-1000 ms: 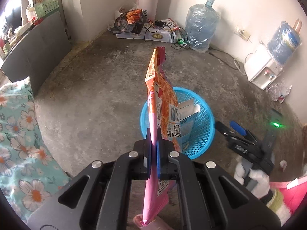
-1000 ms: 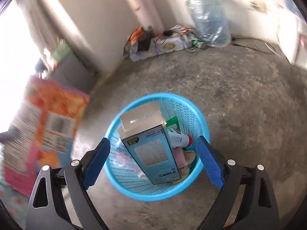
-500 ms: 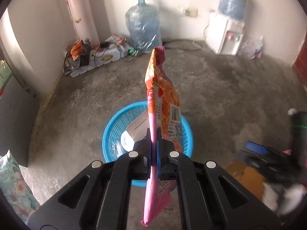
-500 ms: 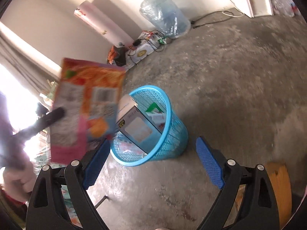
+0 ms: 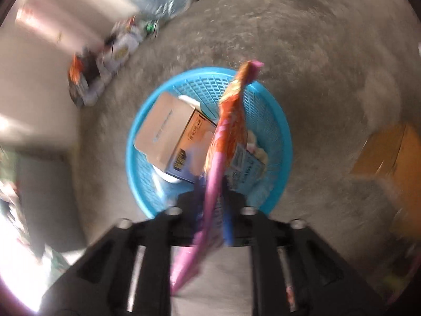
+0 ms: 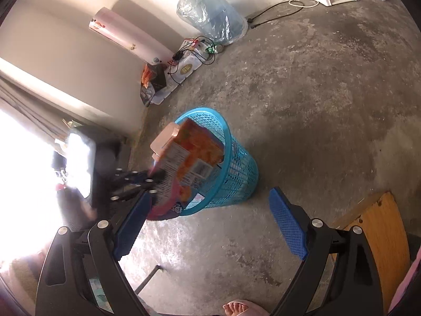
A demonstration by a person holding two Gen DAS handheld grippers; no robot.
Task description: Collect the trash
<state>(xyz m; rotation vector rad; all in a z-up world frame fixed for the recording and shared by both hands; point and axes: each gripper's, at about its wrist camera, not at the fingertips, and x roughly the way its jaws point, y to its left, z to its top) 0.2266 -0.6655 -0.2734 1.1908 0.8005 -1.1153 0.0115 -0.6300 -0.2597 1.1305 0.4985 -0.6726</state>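
The concrete floor (image 6: 302, 100) is filling most of both views, and the blue basket (image 6: 236, 176) is standing upright on it, serving here as the landmark for everything else. Beyond the basket, against the far wall, a large clear water bottle (image 6: 213, 13) is sitting in a plastic wrap, and a pale pink roll (image 6: 126, 39) is leaning along the wall to its left. To the right of the basket, near the lower edge of the right wrist view, a wooden board (image 6: 379, 245) is lying flat. Inside the basket, a cardboard box (image 5: 168, 131) is resting tilted against the mesh wall, with its brown flap facing up. Directly above the basket's opening, the snack bag (image 5: 231, 121) is hanging edge-on in the left wrist view, orange at the top and pink toward the bottom, with its upper end reaching over the far rim. The left gripper (image 5: 213, 200) is hovering over the near rim of the basket; its two pads look slightly apart around the bag's pink lower part, but the blur is making it impossible to tell whether they are pinching it. The right gripper (image 6: 208, 226) is staying on the near side of the basket, spread wide and holding nothing.
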